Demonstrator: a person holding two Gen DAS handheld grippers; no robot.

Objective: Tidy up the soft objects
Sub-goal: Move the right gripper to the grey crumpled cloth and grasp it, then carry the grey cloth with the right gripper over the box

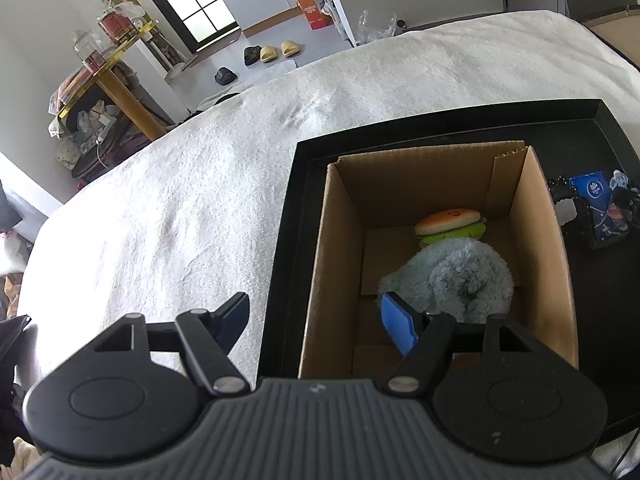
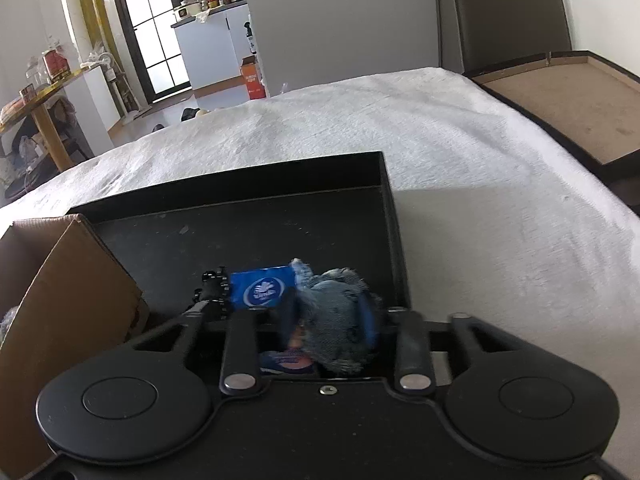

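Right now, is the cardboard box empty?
No. The open-topped cardboard box holds a burger toy at the back and a fluffy blue plush in front of it.

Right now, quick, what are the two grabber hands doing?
Left gripper: open, holding nothing, above the cardboard box.
Right gripper: fingers shut on the blue denim soft toy, over the black tray.

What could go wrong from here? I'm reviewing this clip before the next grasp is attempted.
1. The right gripper is shut on the blue-grey fabric toy, which lies against the blue packet and black beads; lifting may snag or drag them.
2. The cardboard box already holds the burger plush and fluffy blue toy, so another item could perch on top.
3. The open left gripper straddles the box wall and could bump it.
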